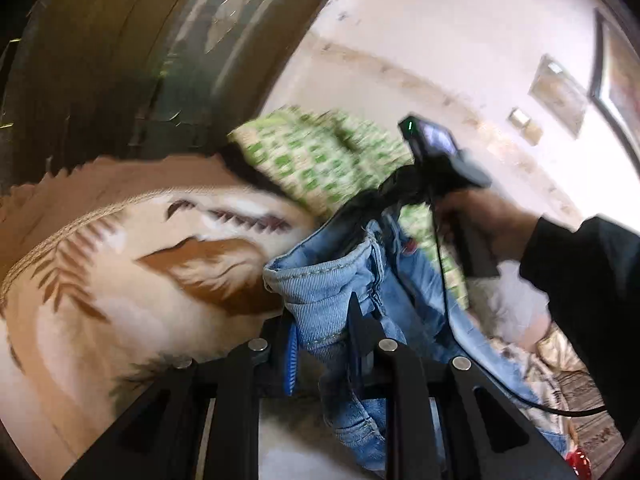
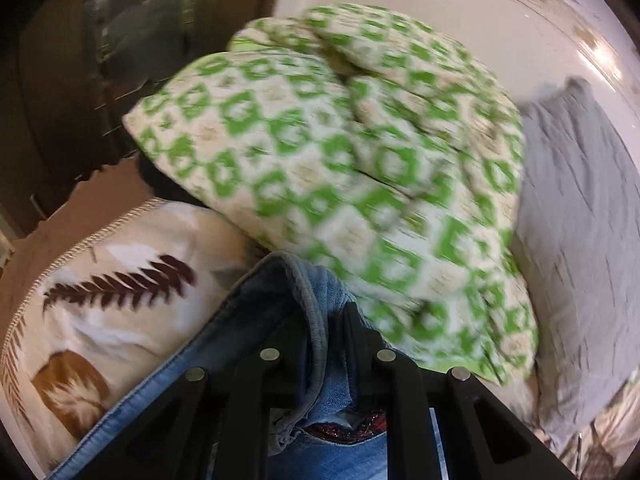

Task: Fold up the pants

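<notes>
Light blue denim pants (image 1: 320,280) hang bunched between my two grippers above the bed. In the left wrist view my left gripper (image 1: 324,328) is shut on a fold with a stitched edge. Further off, a hand (image 1: 484,224) in a dark sleeve holds my right gripper (image 1: 374,206), whose tips are buried in the same denim. In the right wrist view my right gripper (image 2: 324,320) is shut on a thick rolled hem of the pants (image 2: 256,312), and the rest of the cloth trails down under the fingers.
A beige bedspread (image 1: 132,280) with brown leaf prints covers the bed. Green-and-white patterned pillows (image 2: 320,152) are piled just behind the pants, with a grey pillow (image 2: 572,200) to their right. A dark wooden headboard (image 1: 120,60) and a pale wall (image 1: 440,40) stand behind.
</notes>
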Tool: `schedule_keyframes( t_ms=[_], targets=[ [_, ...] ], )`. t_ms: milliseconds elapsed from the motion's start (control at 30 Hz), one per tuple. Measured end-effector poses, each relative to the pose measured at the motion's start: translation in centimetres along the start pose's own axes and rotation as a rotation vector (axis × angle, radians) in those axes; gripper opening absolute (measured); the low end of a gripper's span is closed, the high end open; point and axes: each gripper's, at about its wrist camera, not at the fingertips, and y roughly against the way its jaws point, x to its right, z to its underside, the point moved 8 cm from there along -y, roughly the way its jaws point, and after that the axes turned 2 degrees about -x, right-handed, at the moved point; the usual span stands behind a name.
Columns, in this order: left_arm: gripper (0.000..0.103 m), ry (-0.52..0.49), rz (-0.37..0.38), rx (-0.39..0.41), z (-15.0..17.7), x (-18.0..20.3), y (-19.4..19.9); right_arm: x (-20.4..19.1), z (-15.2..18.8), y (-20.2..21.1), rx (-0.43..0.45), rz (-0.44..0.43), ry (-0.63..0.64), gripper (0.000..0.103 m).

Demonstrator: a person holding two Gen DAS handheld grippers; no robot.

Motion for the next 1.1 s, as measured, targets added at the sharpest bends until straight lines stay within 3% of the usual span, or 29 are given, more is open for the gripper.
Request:
schedule_keyframes(
  t_ms=[100, 200, 267, 300, 333, 367, 400, 533, 667, 800, 967, 1100],
  targets=[
    [0.021, 0.072, -0.053, -0.12, 1.5, -2.4, -1.9, -2.3, -0.1, -2.6, -0.068, 0.022, 0.005, 0.016],
    [0.022, 0.097, -0.073, -0.154, 1.9, -3.5, -2.5, -2.6, 1.4, -5.7, -0.135, 0.016, -0.04, 0.02],
    [0.03, 0.098, -0.096, -0.169, 2.2, -3.7, -2.7, -2.3, 1.9, -6.6, -0.154, 0.002, -0.063, 0.027],
    [0.037, 0.109, -0.114, -0.17, 2.1, -3.8, -2.8, -2.0, 2.0, -6.7, -0.155, -0.007, -0.079, 0.049],
    [0.067, 0.124, -0.142, -0.157, 1.8, -4.1, -2.5, -1.6, 2.0, -6.5, -0.153, -0.011, -0.095, 0.082],
    [0.096, 0.137, -0.16, -0.131, 1.8, -4.4, -2.2, -0.7, 1.8, -5.9, -0.126, -0.004, -0.12, 0.089],
    [0.101, 0.152, -0.169, -0.094, 1.4, -4.6, -1.6, 0.2, 1.6, -5.3, -0.095, 0.008, -0.136, 0.09],
    [0.101, 0.113, -0.144, -0.035, 0.7, -3.3, -0.6, 4.3, 2.3, -2.7, -0.072, -0.005, -0.201, 0.091],
    [0.101, 0.048, -0.101, -0.026, 0.6, -0.7, -0.8, 10.5, 6.7, 0.7, -0.082, 0.002, -0.272, 0.091],
    [0.101, -0.026, -0.055, -0.026, 1.2, 2.0, -0.9, 17.9, 12.9, 4.9, -0.101, 0.067, -0.358, 0.091],
    [0.101, -0.098, 0.011, -0.09, 2.6, 6.1, -2.7, 27.8, 23.2, 11.0, -0.115, 0.119, -0.517, 0.092],
    [0.101, -0.3, 0.058, -0.157, 4.3, 12.7, -4.0, 33.7, 32.2, 14.9, -0.13, 0.144, -0.622, 0.092]
  ],
)
